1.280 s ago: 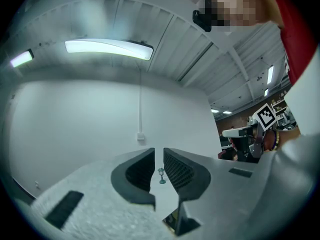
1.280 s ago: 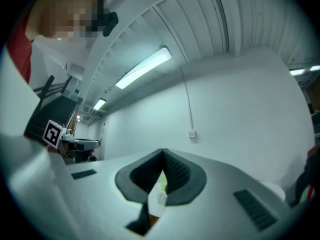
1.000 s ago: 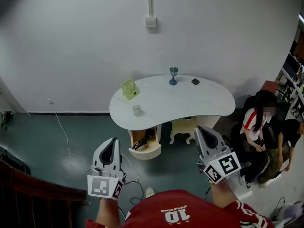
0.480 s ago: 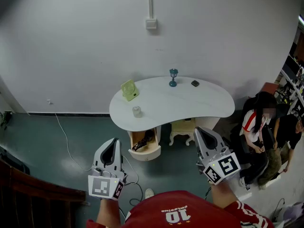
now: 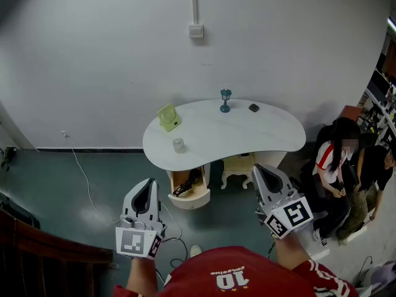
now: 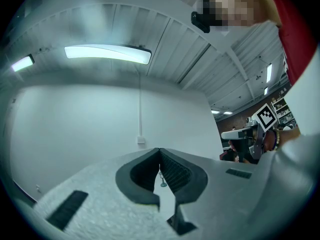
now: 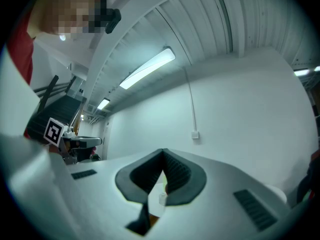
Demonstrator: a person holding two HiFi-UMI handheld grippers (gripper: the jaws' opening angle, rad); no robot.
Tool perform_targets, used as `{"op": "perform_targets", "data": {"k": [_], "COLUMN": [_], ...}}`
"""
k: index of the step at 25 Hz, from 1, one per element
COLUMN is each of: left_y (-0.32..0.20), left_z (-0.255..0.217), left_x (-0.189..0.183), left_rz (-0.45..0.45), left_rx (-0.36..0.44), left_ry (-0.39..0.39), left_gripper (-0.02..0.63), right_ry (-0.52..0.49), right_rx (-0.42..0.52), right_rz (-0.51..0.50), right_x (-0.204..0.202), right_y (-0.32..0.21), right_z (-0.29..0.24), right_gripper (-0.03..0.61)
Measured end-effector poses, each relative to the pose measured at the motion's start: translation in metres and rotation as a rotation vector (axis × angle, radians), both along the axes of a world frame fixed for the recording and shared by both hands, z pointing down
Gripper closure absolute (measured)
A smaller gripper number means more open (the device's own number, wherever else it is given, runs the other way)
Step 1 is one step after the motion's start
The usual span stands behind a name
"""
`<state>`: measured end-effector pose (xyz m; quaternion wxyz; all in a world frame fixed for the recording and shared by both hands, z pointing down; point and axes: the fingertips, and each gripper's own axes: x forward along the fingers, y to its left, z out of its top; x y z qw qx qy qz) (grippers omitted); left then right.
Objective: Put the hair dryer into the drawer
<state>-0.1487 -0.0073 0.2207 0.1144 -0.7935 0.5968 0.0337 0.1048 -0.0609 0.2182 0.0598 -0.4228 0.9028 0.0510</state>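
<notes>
Both tools idle. My left gripper (image 5: 150, 184) sits at 7 o'clock in the head view and my right gripper (image 5: 260, 169) at 5 o'clock. Both are aimed toward 12 and are well apart from the furniture. Each gripper view shows its jaws closed tip to tip with nothing between them, so I'm holding nothing. Dead ahead at 12 o'clock is the white kidney-shaped table (image 5: 247, 138), against the pale wall (image 5: 93, 60). Under the table's 7 o'clock edge is the light wooden drawer (image 5: 189, 199), pulled open toward me. The black hair dryer (image 5: 185, 184) lies inside it as a dark shape across the drawer floor, too small to tell which way it points. On the tabletop, a small pale-green square stand (image 5: 167, 116) is at 10 o'clock. A small clear glass jar (image 5: 178, 144) is at 8 o'clock near the front edge. A teal stemmed ornament (image 5: 226, 99) is at 12, with a small dark flat object (image 5: 254, 107) near it at its 3 o'clock. A white carved stool (image 5: 238, 164) is tucked under the table at the drawer's 3 o'clock. A white switch box (image 5: 196, 30) is on the wall above the table. Seated people (image 5: 334, 163) are at the table's 4 o'clock. The floor (image 5: 62, 184) is teal, and my red shirt (image 5: 235, 274) is at 6.
</notes>
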Motion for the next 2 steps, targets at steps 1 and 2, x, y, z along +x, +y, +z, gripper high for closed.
{"op": "perform_targets", "data": {"k": [1,2], "left_y": [-0.0008,-0.0015], "left_z": [-0.0003,-0.0004], "left_x": [-0.0002,-0.0003], "left_rz": [0.000,0.000], "left_rx": [0.000,0.000], "left_ry": [0.001,0.002], "left_gripper": [0.627,0.627], "right_ry": [0.000,0.000], "right_rx": [0.000,-0.001], "right_rz": [-0.001,-0.002], "right_x": [-0.0003,-0.0006], "right_y": [-0.0007,-0.0014], "right_z": [-0.0003,-0.0005], "right_gripper": [0.574,0.574]}}
